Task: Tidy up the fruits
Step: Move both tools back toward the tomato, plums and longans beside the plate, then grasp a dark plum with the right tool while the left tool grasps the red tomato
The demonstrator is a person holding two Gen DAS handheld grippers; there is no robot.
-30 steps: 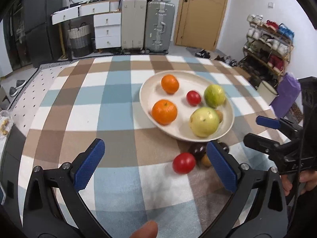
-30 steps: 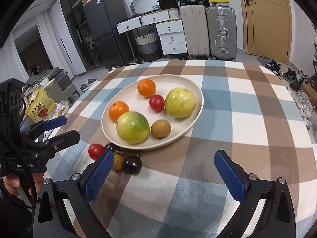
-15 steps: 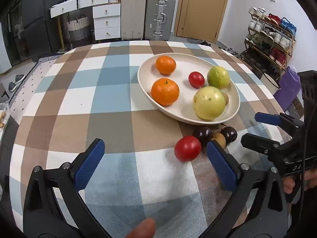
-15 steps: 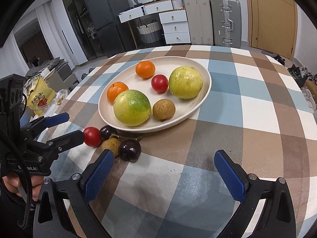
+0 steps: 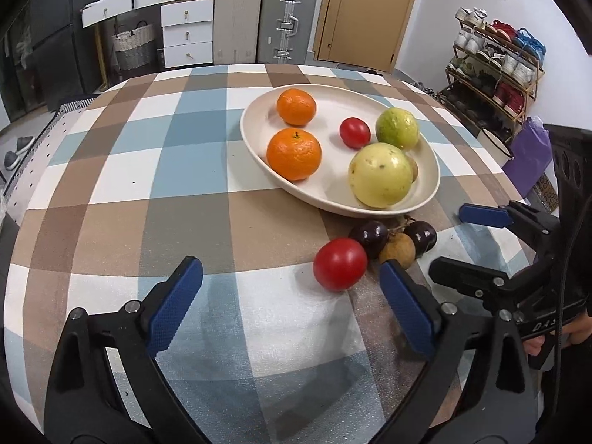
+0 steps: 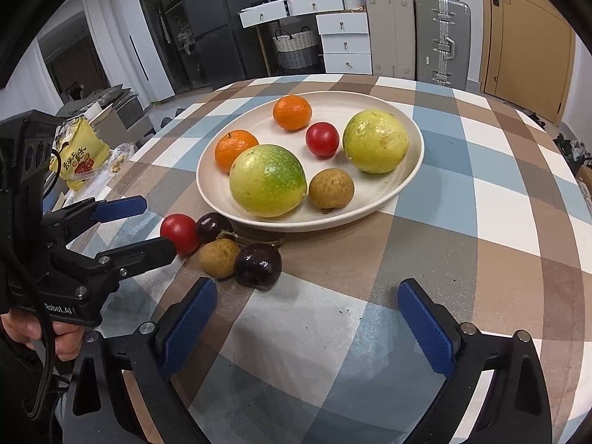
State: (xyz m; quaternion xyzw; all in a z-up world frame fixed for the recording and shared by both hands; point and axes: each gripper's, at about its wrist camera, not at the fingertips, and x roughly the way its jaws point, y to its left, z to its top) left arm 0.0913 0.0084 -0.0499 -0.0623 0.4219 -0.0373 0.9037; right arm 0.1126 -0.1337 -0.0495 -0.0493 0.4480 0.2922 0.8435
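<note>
Both the left gripper (image 5: pixel 292 296) and the right gripper (image 6: pixel 307 318) are held spread and empty, their jaws having just narrowed slightly; a loose tomato (image 5: pixel 340 263) is seen at 1 o'clock.

A round table (image 5: pixel 185 155) under a brown, blue and white checked cloth carries a cream oval plate (image 5: pixel 425 199) well ahead of both pairs of open jaws. Directly on the cloth, touching, huddle a red tomato (image 5: pixel 339 263), two dark plums (image 5: pixel 370 234) and a brown longan (image 5: pixel 397 251), just beyond the left gripper's right jaw and the right gripper's left jaw.
</note>
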